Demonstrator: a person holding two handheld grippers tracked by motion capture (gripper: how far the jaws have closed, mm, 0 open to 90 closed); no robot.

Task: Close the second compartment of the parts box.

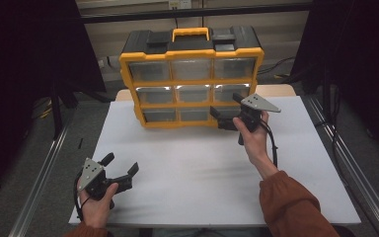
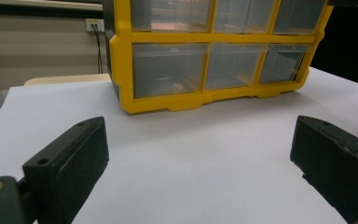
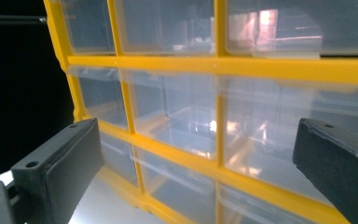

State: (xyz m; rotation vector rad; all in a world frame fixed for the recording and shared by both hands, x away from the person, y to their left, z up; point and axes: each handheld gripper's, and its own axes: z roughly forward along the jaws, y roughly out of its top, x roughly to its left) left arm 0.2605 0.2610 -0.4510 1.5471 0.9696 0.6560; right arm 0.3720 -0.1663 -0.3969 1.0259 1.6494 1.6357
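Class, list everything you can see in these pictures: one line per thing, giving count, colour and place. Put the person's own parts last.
Drawer cabinet: one, yellow frame, black top, clear drawers in three rows of three, at the far middle of the table.
Handle: one, yellow, on the cabinet's top.
Table: one, white top, under everything.
Rails: two, grey metal, along the table's left and right sides.
Wall socket: one, white, on the wall behind.
Left gripper: one, black, open, near left of the table.
Right gripper: one, black, open, at the cabinet's lower right drawers.
Hands: two, each holding a gripper.
Sleeve: orange, right forearm.
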